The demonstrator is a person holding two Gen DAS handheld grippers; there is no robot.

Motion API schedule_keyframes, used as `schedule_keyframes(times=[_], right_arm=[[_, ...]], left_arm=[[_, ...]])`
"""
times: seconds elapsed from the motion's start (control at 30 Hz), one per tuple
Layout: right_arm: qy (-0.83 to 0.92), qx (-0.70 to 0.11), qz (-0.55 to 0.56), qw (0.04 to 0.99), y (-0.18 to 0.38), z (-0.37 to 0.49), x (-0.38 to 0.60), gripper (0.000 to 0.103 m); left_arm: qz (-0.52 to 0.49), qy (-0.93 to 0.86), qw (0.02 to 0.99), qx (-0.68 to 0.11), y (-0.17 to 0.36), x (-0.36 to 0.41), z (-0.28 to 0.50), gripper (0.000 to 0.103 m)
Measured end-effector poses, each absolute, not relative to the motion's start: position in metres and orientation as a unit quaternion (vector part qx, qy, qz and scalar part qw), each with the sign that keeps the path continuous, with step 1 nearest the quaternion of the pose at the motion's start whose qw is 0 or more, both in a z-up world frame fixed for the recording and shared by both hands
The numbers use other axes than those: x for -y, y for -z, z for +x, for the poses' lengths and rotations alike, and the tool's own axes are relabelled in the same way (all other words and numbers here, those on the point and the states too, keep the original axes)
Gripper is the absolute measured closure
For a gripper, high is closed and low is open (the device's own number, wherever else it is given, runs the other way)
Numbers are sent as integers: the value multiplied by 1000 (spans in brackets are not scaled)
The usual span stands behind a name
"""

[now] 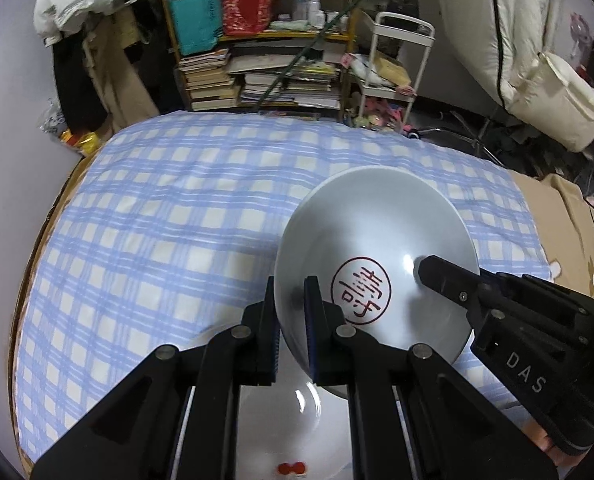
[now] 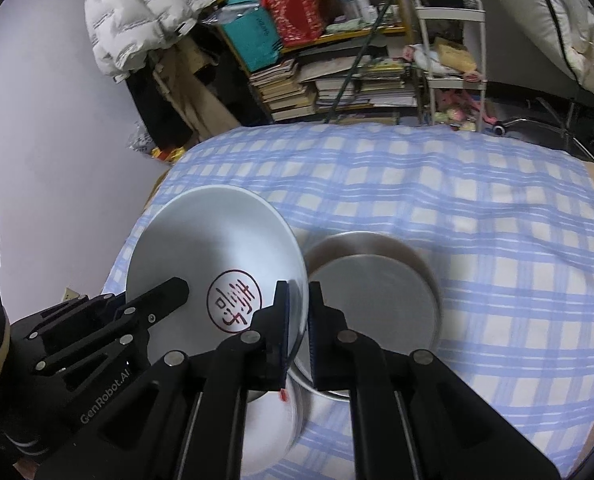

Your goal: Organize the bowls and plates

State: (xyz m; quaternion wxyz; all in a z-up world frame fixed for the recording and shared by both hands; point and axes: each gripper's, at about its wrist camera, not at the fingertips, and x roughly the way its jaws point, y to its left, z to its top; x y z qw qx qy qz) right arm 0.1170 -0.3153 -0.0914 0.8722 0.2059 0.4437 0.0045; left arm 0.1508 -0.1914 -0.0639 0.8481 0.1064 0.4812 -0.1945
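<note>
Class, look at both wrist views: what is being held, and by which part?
The white bowl with the red mark, held by its rim: left gripper on one side, right gripper on the opposite side.

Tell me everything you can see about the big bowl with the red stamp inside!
The bowl is pale grey-white, smooth and shiny like glazed ceramic, wide and shallow, with a red circle of characters printed in its bottom. It is lifted and tilted above the blue checked cloth, empty. The left gripper and the right gripper pinch opposite sides of its rim, jaws closed on it. Below it lie a white plate and a metal bowl.
</note>
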Motion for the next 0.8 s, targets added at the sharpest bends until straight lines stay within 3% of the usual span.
schedule_keyframes(times=[0.8], right_arm=[[33, -466, 235, 852, 139, 98, 362, 93]], left_arm=[[125, 204, 818, -524, 109, 237, 141, 93]])
